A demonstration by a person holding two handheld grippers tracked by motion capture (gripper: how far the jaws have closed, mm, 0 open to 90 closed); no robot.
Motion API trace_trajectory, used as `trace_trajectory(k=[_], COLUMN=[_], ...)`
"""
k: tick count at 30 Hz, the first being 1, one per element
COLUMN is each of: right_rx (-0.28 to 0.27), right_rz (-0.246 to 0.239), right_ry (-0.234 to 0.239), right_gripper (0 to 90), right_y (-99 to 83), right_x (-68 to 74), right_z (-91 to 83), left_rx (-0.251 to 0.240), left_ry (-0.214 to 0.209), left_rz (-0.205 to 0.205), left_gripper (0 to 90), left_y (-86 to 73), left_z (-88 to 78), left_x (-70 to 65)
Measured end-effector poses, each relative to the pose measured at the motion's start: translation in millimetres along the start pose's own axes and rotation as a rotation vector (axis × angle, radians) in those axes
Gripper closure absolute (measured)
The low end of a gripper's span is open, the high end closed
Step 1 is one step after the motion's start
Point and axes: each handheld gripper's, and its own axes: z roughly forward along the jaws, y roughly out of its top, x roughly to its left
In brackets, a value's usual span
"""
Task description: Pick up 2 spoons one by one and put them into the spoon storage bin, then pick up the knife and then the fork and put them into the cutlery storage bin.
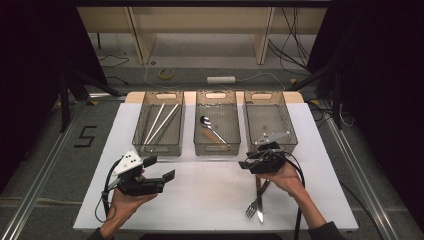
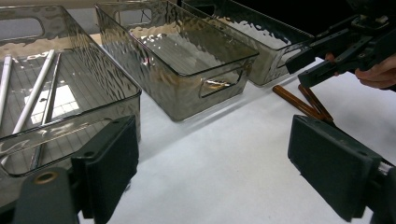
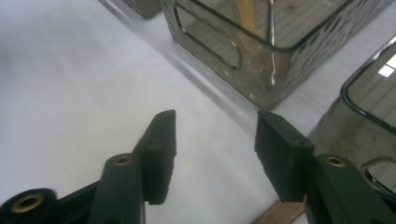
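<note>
A fork (image 1: 251,209) and a knife (image 1: 260,212) with brown wooden handles lie side by side on the white table, front right. My right gripper (image 1: 248,163) hovers low over the far ends of those handles (image 2: 303,100). Its jaws stand apart with bare table between them in the right gripper view (image 3: 215,140), and a strip of wooden handle (image 3: 280,213) shows under one jaw. My left gripper (image 1: 161,168) is held at the front left, open wide, with nothing between its pads (image 2: 210,172).
Three smoky clear bins stand in a row at the back. The left bin (image 1: 141,120) holds white sticks (image 1: 161,122), the middle bin (image 1: 197,125) a wooden-handled spoon (image 1: 211,129), and the right bin (image 1: 290,125) looks bare. Black curtains flank the table.
</note>
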Motion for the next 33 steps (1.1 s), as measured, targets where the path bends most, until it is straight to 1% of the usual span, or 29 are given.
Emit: trace_trajectory(k=[2,6,9,10,13,15,19,21,22,23,28,30,33], right_rx=[0.005,0.034,0.055,0.066,0.085,0.095,0.121,0.137,0.141,0.145,0.193,0.201,0.209], right_rz=[0.007,-0.006,-0.023,-0.035,-0.036,-0.038,-0.045,-0.04,-0.05,-0.049,-0.062,-0.064,-0.075], right_ry=[-0.001,-0.02,-0.036,-0.046,-0.061,-0.068,-0.077,-0.08,-0.085,-0.087,-0.106,-0.102,-0.11], right_gripper=[59.1,69.8,76.7,79.1,86.6,90.0,90.0,90.0,90.0,90.0,90.0,90.0,90.0], right_y=[-1.4,-5.1,-6.9,-7.8,-10.0,-11.1,-15.2,-16.4,-17.0,-17.9,-21.5,-22.0,-21.7], right_x=[-0.7,-2.4,-2.4,-2.7,-4.1,-5.4,-10.5,-11.7,-12.8,-13.8,-18.9,-20.0,-18.6], right_z=[0.2,3.3,6.1,7.4,9.7,10.9,14.8,15.5,16.2,17.8,24.4,25.8,28.2], left_rx=[0.0,0.002,-0.001,-0.002,-0.001,0.003,0.001,0.002,0.001,0.003,0.006,0.007,0.008], left_ry=[0.001,0.001,0.002,0.002,0.002,0.002,0.003,0.003,0.003,0.001,0.003,0.004,0.002], left_rz=[0.001,0.003,0.003,0.003,0.003,0.006,0.007,0.008,0.008,0.008,0.008,0.009,0.01], left_gripper=[15.9,15.9,15.9,15.9,15.9,15.9,15.9,15.9,15.9,15.9,15.9,15.9,15.9], left_y=[0.0,-0.1,-0.2,-0.3,-0.3,-0.5,-0.6,-0.6,-0.5,-0.4,-0.6,-0.6,-0.5], left_z=[0.0,-0.8,-1.0,-0.9,-0.8,-1.0,-1.5,-1.4,-1.2,-0.9,-0.2,-0.3,-0.1], left_x=[-0.2,0.3,0.1,-0.1,-0.3,0.0,-0.1,-0.2,-0.2,-0.3,-0.5,-0.4,-0.9])
